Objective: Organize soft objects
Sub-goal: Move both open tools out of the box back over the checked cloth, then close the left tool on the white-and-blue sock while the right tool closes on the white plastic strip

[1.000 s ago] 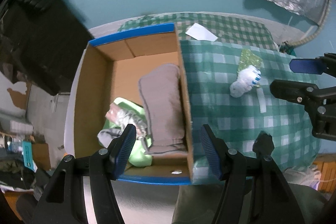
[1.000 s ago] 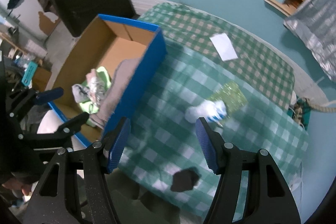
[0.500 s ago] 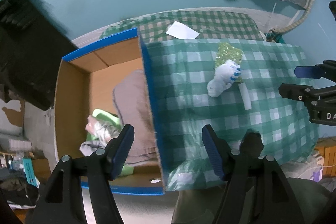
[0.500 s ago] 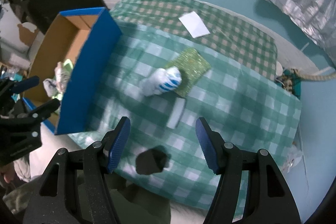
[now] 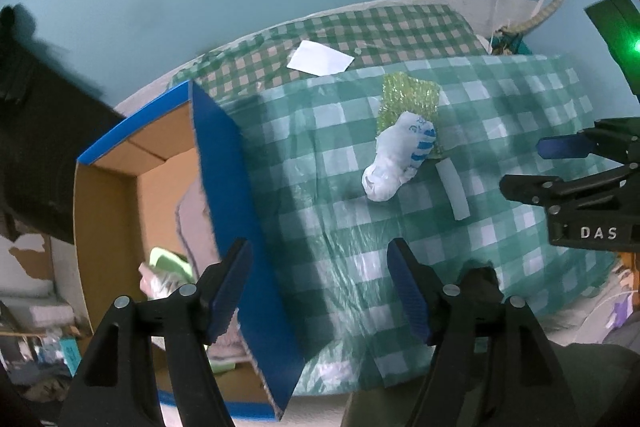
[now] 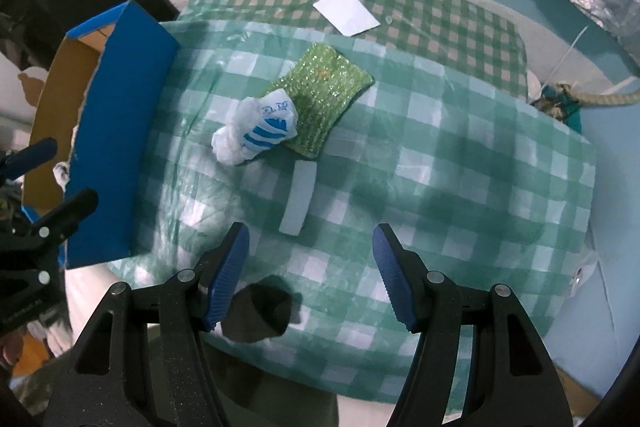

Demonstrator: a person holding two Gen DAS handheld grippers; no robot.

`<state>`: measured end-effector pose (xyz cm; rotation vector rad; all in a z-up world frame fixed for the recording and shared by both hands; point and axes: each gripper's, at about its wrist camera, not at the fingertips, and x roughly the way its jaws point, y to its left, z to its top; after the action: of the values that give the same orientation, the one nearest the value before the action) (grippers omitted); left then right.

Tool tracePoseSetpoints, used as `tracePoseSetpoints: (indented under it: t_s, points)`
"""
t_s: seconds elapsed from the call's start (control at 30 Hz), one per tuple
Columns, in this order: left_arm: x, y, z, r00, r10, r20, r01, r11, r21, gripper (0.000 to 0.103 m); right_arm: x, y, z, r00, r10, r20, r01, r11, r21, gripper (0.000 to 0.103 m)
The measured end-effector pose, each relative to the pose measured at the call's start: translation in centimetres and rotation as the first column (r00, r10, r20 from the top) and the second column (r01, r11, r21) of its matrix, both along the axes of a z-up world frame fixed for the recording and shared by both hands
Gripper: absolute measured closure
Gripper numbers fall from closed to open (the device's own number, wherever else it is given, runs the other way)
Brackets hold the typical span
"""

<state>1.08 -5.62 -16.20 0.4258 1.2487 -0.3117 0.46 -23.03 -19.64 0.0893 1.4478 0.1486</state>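
Above the checked cloth (image 6: 460,155) now, off the box (image 5: 224,187): left gripper (image 5: 320,291) opening, right gripper (image 6: 310,273) apart, both empty; white sock (image 6: 256,131) next.

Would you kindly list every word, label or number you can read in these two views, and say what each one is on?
"DAS": white letters on the black body of the right gripper, cut off at the frame edge.
Blue print on the white sock: too blurred to read.
White paper: blank as far as visible.
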Motion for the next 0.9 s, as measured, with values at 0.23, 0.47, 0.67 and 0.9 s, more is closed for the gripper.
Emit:
tracePoseSetpoints:
  t_s: [0.23, 0.47, 0.67, 0.9]
  points:
    - [1.3, -1.2, -3.3, 0.999, -0.011, -0.053, 0.011, 1.0, -0.01, 0.032, 1.5, 0.4, -3.4, 0.999, 0.0, -0.032, 0.0, 1.0, 0.007, 0.038]
    - [2.1, -1.7, -5.9, 0.996, 0.01, -0.088, -0.009, 1.0, 0.006, 0.032, 2.1, 1.1, -6.6, 0.998, 0.002, -0.06, -0.003, 1.0, -0.01, 0.038]
    - [2.4, -2.0, -6.8, 0.994, 0.002, -0.111, -0.002, 1.0, 0.002, 0.032, 2.5, 1.3, -8.0, 0.998, -0.012, -0.063, 0.011, 1.0, -0.019, 0.039]
    - [2.7, -2.2, -7.5, 0.992, -0.01, -0.129, 0.013, 1.0, 0.02, 0.032, 3.0, 1.8, -8.8, 0.998, -0.005, -0.063, 0.003, 1.0, -0.03, 0.052]
